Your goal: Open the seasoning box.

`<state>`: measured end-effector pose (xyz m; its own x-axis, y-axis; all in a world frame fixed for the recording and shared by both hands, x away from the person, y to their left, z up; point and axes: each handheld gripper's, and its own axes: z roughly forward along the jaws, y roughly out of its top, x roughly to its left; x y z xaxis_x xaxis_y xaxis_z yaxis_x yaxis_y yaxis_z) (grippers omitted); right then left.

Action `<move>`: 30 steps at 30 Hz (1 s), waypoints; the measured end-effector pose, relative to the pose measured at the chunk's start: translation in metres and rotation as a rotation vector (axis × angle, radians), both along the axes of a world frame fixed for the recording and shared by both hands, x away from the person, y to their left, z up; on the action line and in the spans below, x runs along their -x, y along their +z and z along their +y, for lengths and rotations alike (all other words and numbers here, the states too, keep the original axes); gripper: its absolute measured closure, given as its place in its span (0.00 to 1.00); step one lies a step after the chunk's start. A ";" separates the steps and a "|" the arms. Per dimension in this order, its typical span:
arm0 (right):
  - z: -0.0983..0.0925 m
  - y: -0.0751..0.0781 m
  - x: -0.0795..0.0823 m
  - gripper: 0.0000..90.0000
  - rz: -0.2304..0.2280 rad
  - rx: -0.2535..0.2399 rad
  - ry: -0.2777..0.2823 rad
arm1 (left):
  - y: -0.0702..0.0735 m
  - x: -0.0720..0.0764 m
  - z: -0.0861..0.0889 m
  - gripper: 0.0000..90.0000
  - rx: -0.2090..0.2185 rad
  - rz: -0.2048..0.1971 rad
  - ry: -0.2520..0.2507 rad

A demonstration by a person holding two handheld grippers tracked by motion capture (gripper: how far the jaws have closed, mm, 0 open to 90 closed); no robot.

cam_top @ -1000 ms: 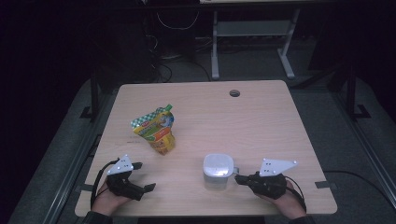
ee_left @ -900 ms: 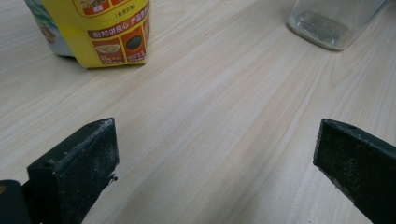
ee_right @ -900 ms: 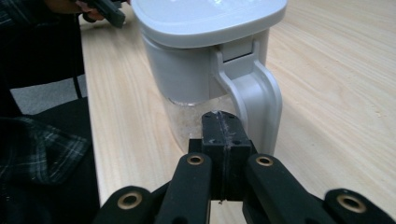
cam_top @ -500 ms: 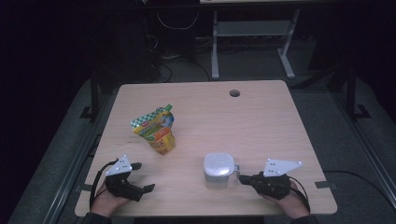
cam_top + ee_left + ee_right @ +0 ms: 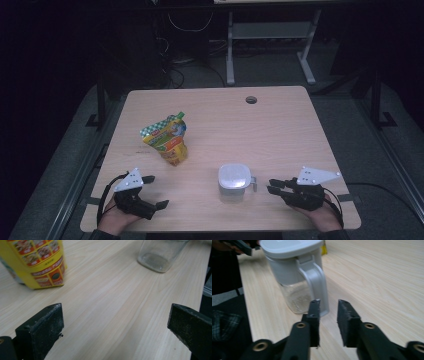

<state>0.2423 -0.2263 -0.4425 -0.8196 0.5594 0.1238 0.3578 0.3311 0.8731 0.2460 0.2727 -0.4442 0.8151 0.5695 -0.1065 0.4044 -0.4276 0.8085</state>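
Risk is judged to lie at the handle (image 5: 315, 287) of the lidded jar (image 5: 234, 180), which is stood near the table's (image 5: 280, 130) front edge: the right gripper (image 5: 274, 186), whose jaws have just been opening to a narrow empty gap, could nudge it. The left gripper (image 5: 156, 191) is held wide, empty, short of the yellow pouch (image 5: 166, 140).

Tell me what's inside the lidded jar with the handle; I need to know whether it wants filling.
Through the clear lower wall of the jar it looks empty, its bare bottom showing. The grey lid and its collar hide the upper part, so nothing can be told there.
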 end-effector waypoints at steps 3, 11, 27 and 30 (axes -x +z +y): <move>-0.001 -0.003 -0.002 0.63 0.007 0.015 -0.030 | 0.002 0.000 -0.005 0.00 0.004 0.002 -0.016; -0.003 -0.009 -0.009 0.42 0.019 0.044 -0.111 | 0.008 -0.003 -0.019 0.00 0.023 -0.005 -0.067; -0.008 -0.019 -0.012 0.26 0.037 0.105 -0.212 | 0.019 -0.015 -0.049 0.00 0.038 -0.020 -0.165; -0.007 -0.020 -0.013 0.26 0.034 0.119 -0.213 | 0.022 -0.017 -0.054 0.00 0.041 -0.026 -0.180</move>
